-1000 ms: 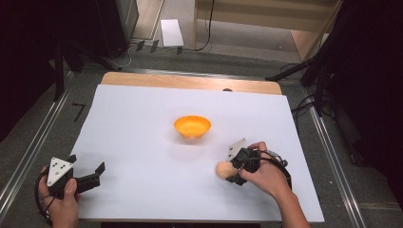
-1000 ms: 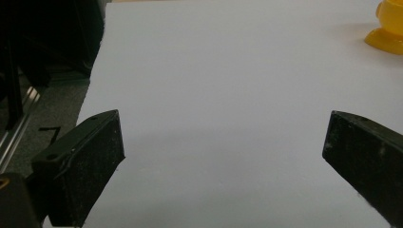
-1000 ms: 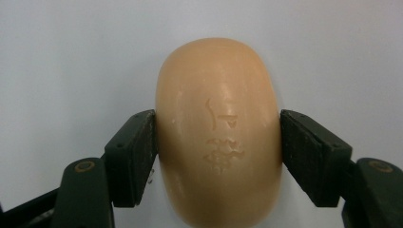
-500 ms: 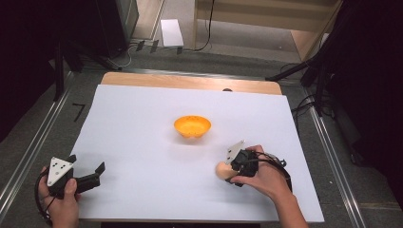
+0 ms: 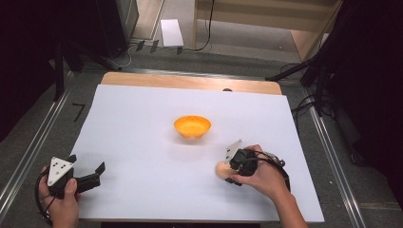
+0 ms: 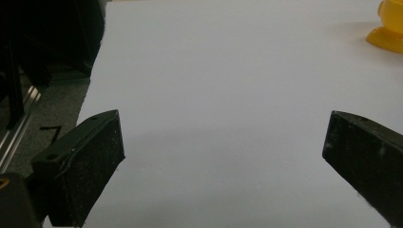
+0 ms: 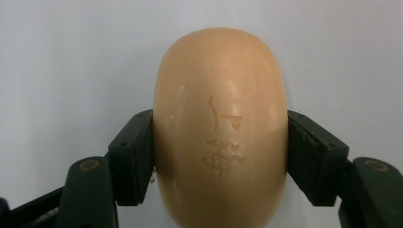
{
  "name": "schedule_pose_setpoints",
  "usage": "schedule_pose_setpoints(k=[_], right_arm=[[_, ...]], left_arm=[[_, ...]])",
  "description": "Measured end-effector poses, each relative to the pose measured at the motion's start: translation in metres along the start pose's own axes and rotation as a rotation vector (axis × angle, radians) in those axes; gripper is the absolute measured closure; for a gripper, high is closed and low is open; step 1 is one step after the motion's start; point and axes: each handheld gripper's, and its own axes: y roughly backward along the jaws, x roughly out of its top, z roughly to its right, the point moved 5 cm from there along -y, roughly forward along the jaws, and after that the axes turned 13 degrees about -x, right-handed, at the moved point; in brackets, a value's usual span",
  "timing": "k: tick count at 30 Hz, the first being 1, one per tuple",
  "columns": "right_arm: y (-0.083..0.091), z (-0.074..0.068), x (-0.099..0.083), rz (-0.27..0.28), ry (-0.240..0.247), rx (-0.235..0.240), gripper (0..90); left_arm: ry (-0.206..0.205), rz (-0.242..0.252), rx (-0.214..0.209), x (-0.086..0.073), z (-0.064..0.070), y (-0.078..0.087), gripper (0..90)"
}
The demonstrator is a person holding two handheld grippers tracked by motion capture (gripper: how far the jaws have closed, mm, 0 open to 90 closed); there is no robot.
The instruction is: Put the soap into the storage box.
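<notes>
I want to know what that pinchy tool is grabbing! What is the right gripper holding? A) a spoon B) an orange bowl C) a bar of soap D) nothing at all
C: the right gripper has its two black jaws pressed against the sides of a tan bar of soap with marks stamped in it, while the orange bowl sits apart, farther up the table.

overhead forward-down, tool views close, perhaps table-level

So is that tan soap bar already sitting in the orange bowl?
No, the soap bar is clamped between the right gripper jaws over the white table, apart from the orange bowl.
</notes>
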Motion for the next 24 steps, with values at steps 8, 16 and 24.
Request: schedule_pose_setpoints(k=[8, 16, 24], right_arm=[[0.005, 0.005, 0.001, -0.001, 0.02, -0.037, 33.6], [0.019, 0.011, 0.016, 0.039, 0.042, -0.033, 33.6], [0.024, 0.019, 0.033, 0.054, 0.08, -0.025, 33.6]], left_arm=[[-0.004, 0.0, 0.005, 0.0, 0.0, 0.0, 0.4], [-0.004, 0.0, 0.002, 0.0, 0.0, 0.0, 0.4], [-0.013, -0.003, -0.006, 0.0, 0.001, 0.0, 0.4]])
